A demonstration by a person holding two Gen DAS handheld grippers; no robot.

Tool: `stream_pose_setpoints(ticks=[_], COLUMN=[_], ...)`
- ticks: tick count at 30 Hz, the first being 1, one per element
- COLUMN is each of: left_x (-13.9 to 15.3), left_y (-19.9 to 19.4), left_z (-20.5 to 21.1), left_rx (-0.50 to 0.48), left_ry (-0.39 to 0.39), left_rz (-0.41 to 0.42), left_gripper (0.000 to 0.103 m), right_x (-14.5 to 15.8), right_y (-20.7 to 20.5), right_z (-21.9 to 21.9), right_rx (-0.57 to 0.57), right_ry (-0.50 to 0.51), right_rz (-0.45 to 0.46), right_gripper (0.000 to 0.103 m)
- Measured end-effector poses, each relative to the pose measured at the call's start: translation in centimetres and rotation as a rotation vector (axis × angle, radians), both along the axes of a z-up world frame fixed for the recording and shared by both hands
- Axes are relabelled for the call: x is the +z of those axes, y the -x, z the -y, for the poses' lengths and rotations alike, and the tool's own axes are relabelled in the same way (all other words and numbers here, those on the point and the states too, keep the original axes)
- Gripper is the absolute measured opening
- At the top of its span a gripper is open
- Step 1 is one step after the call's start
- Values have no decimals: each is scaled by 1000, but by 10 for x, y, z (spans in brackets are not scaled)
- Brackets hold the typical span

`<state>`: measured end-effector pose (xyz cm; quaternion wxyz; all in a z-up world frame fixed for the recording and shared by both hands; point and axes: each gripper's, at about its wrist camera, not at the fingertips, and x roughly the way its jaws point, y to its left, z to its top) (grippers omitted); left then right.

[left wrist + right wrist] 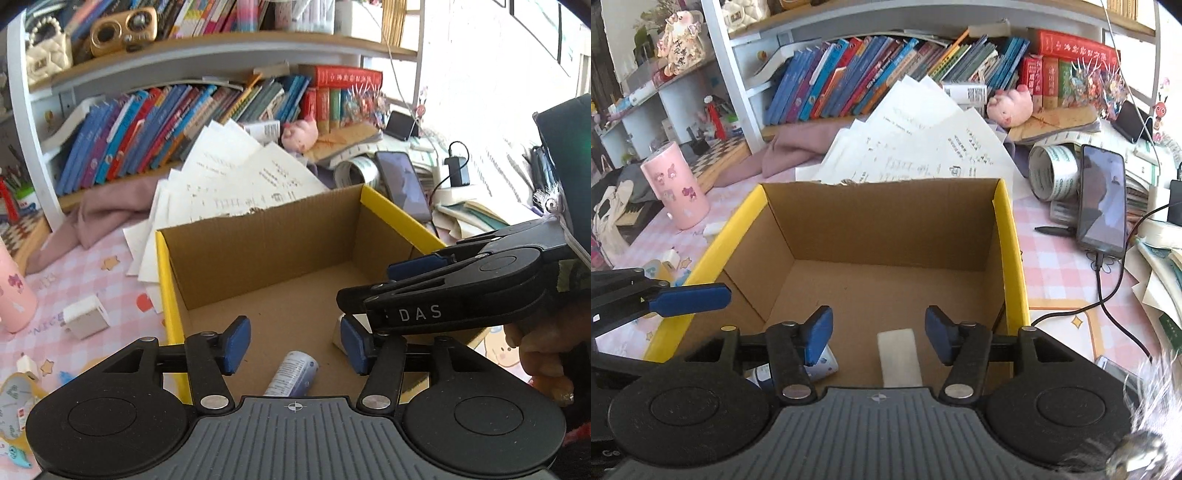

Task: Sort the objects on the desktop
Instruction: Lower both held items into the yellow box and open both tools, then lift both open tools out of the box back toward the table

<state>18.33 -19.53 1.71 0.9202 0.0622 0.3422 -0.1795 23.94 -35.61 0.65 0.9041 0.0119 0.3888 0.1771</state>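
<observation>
— Box: what's in it?
— Left to right: a tube under my left gripper, then a white block under my right gripper.
— Holding anything?
— No, both sets of fingers spread wide, empty, above the box floor.

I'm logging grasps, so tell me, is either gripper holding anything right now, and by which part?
Nothing is held. The left gripper and right gripper are both open over the box; the tube and white block lie loose on its floor.
</observation>
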Motion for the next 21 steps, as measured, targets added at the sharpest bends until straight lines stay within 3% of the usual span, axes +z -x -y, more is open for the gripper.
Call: stream_pose_setpoints(ticks=[21], left_x=[9], left_y=[71], left_z=[-57], left_rx=[-77], left_ry=[61], left_rz=[61], left_gripper=[66], right_x=[17], right_y=[93], right_z=[-42], right_rx=[-153], right_ry=[48], right_rz=[74], right_gripper=[61])
